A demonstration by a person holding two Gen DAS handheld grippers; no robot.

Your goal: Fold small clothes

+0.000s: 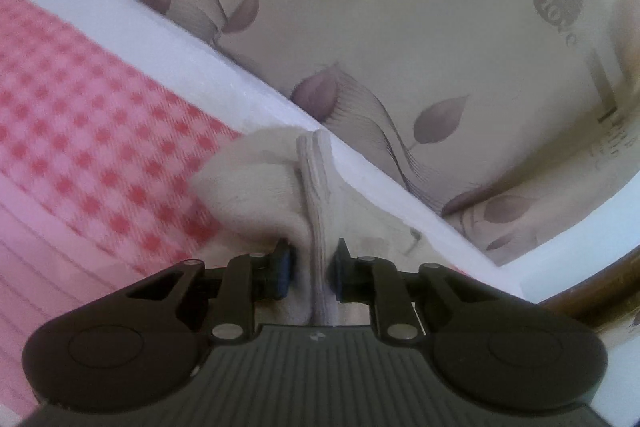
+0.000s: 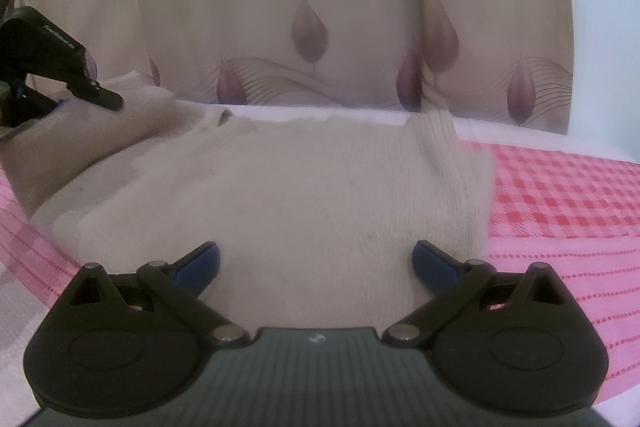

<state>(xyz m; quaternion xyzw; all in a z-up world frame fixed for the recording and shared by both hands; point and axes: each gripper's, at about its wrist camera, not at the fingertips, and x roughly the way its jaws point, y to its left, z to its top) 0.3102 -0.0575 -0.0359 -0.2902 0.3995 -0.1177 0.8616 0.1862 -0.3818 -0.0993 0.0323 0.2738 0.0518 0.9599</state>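
A cream knitted sock [image 2: 280, 195] lies on the pink checked cloth [image 2: 560, 195], its ribbed cuff [image 2: 440, 147] to the right. My left gripper [image 1: 312, 263] is shut on a ribbed fold of the sock [image 1: 316, 187] and holds that end lifted a little. It also shows at the left of the right wrist view [image 2: 72, 83], at the sock's raised left end. My right gripper [image 2: 316, 263] is open and empty, its blue pads [image 2: 200, 263] spread just above the sock's near edge.
The cloth covers a white foam board [image 1: 256, 83] whose far edge runs close behind the sock. A cream curtain with purple leaves and printed text [image 2: 308, 27] hangs behind. A brown wooden edge [image 1: 600, 291] shows at the lower right of the left wrist view.
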